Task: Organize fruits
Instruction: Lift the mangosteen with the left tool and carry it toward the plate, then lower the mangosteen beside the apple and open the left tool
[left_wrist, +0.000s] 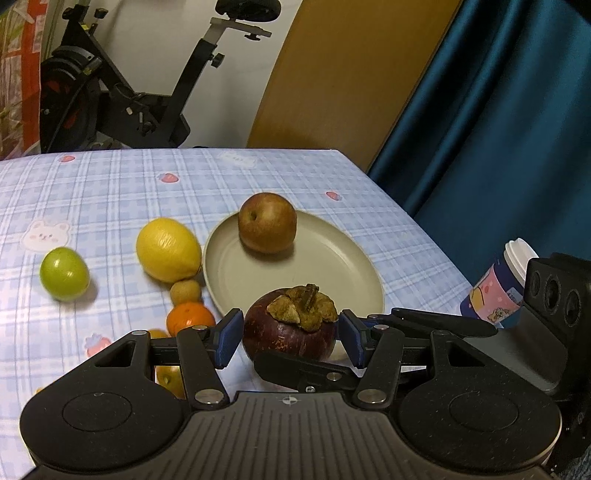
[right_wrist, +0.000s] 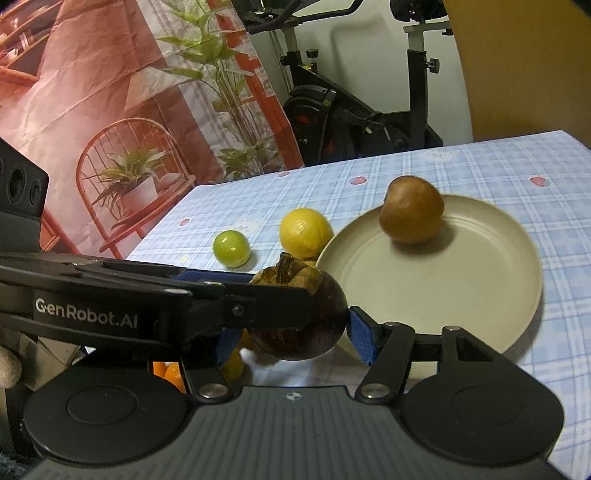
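mangosteen (right_wrist: 306, 325) between both grippers' fingers | apple (right_wrist: 412, 210) on plate (right_wrist: 480, 280)

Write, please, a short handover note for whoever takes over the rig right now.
Left gripper: seems shut on the mangosteen, at the near rim of the plate.
Right gripper: open, its pads flank the same mangosteen, with a gap on one side.
Done: the apple is on the plate.
Left to do: the mangosteen, then the lemon, green fruit, brown fruit and orange, all on the table left of the plate. A yellow fruit is partly hidden under the left gripper.
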